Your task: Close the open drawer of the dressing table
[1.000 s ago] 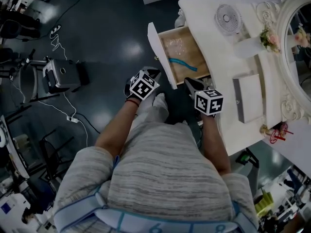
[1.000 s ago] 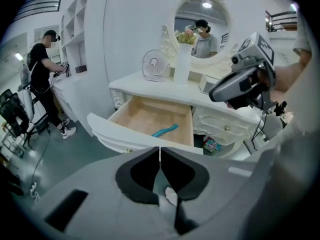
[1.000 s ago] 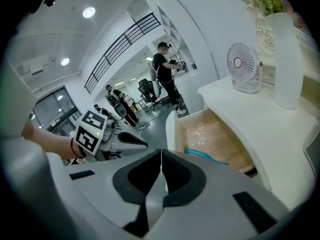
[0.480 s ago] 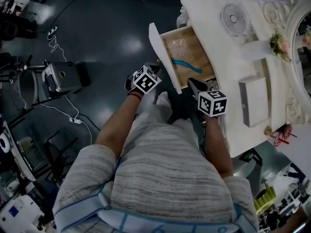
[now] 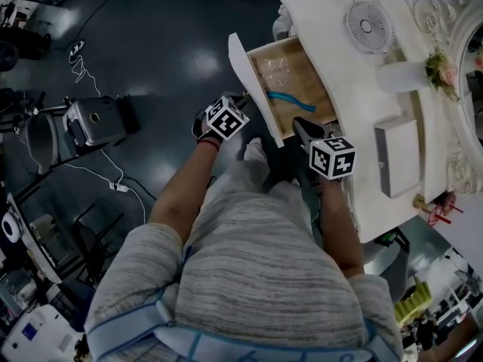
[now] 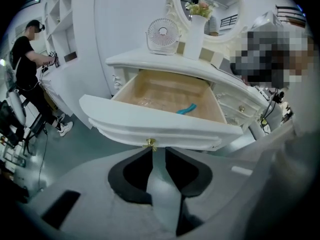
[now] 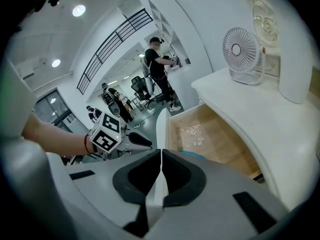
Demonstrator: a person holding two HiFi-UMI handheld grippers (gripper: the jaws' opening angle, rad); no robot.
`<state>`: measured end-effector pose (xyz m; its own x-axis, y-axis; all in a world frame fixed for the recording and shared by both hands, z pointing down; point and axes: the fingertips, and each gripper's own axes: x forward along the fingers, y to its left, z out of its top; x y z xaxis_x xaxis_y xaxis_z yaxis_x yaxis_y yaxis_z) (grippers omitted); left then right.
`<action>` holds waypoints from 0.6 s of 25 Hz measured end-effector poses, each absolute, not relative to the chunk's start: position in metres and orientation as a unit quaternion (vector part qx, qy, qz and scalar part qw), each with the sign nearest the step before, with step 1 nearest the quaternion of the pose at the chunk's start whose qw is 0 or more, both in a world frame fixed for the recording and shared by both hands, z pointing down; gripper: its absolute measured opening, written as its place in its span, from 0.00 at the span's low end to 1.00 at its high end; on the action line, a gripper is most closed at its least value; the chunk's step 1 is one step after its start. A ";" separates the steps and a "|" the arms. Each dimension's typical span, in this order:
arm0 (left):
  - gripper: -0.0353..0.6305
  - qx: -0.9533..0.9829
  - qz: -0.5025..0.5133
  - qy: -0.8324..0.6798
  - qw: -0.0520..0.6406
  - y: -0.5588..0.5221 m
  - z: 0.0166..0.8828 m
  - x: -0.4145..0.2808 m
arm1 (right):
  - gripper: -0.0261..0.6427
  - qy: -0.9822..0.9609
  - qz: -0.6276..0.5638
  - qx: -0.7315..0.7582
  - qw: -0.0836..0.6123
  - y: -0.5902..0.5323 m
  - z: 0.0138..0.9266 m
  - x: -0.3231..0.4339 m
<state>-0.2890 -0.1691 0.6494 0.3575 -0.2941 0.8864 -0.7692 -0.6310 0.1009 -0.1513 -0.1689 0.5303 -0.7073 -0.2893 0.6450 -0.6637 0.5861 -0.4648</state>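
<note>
1. Since a second ago, the left gripper (image 6: 159,150) has come down closer to the white front of the drawer (image 5: 249,74). Its jaws have just been opening.
2. Now the jaws of the left gripper stand a little apart, with only a narrow gap. Nothing is squeezed between them.
3. The small gold knob (image 6: 149,144) on the drawer front sits right at the tips of those jaws. I cannot tell if a tip touches it.
4. The right gripper (image 7: 161,153) has its jaws closed tight together, and it holds nothing.
5. In the head view, the right gripper hangs by the front edge of the dressing table (image 5: 332,74). It is at the end of the drawer nearest the person.
6. The drawer is still wide open. It sticks far out from the front edge of the dressing table, and its wooden floor shows.
7. A bent blue thing (image 5: 285,99) lies on that wooden floor, toward the side nearest the person.
8. A small round fan (image 5: 366,25) stands on top of the dressing table, above the drawer. A white vase (image 6: 195,36) with flowers stands just beside it.
9. A flat pale box (image 5: 398,157) lies further along the top, well apart from the fan.
10. The two grippers are on either side of the drawer front, the left one outside it.
</note>
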 end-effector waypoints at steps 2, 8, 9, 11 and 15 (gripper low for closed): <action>0.19 0.780 0.458 -0.336 0.262 -0.171 0.653 -0.291 | 0.06 -0.850 0.360 0.281 0.261 -0.170 0.532 -0.152; 0.22 0.778 0.468 -0.330 0.258 -0.178 0.663 -0.294 | 0.06 -0.847 0.364 0.286 0.262 -0.173 0.533 -0.155; 0.22 0.778 0.469 -0.329 0.258 -0.179 0.665 -0.295 | 0.06 -0.847 0.364 0.286 0.262 -0.174 0.534 -0.155; 0.22 0.778 0.473 -0.325 0.256 -0.181 0.669 -0.295 | 0.06 -0.846 0.365 0.287 0.263 -0.174 0.535 -0.156; 0.22 0.776 0.484 -0.317 0.252 -0.185 0.676 -0.295 | 0.06 -0.844 0.367 0.289 0.264 -0.175 0.538 -0.157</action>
